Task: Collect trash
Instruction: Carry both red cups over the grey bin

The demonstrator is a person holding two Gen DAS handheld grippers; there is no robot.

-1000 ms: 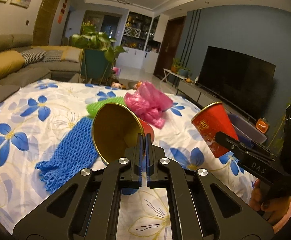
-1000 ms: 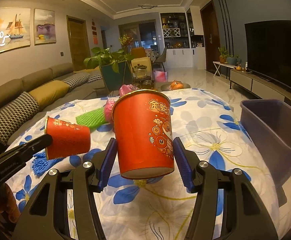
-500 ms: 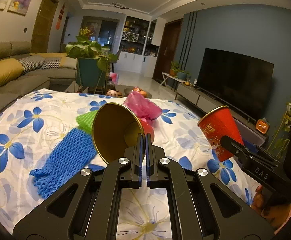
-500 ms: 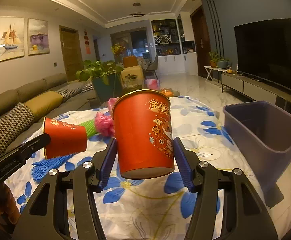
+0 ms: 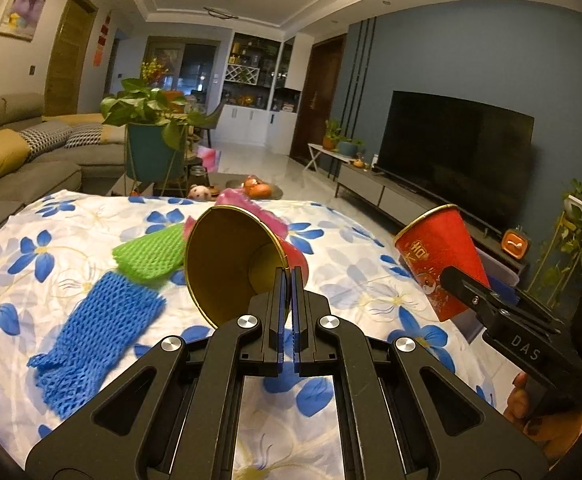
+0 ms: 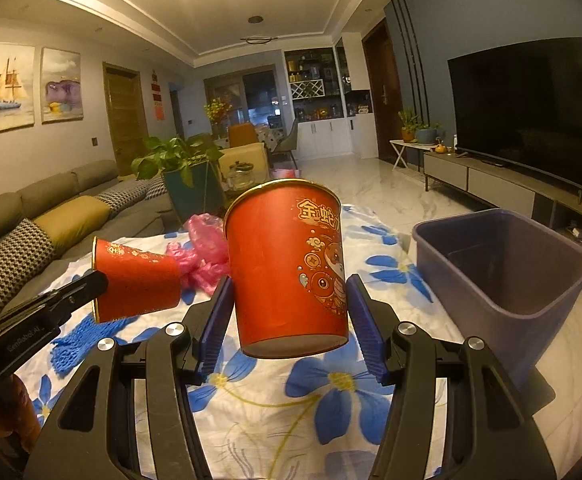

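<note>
While each hand-held gripper (image 5: 285, 280) (image 6: 289, 304) clamps a red cup (image 5: 235, 264) (image 6: 291, 268), both cups hang above the table (image 6: 275, 408).

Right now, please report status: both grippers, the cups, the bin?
Left gripper shut on small cup rim. Right gripper shut on large cup. Purple bin open, nothing blocking it.

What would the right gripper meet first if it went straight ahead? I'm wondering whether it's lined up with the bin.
Probably nothing close: the right gripper, holding the red cup, points past the purple bin, which sits off to its right.
</note>
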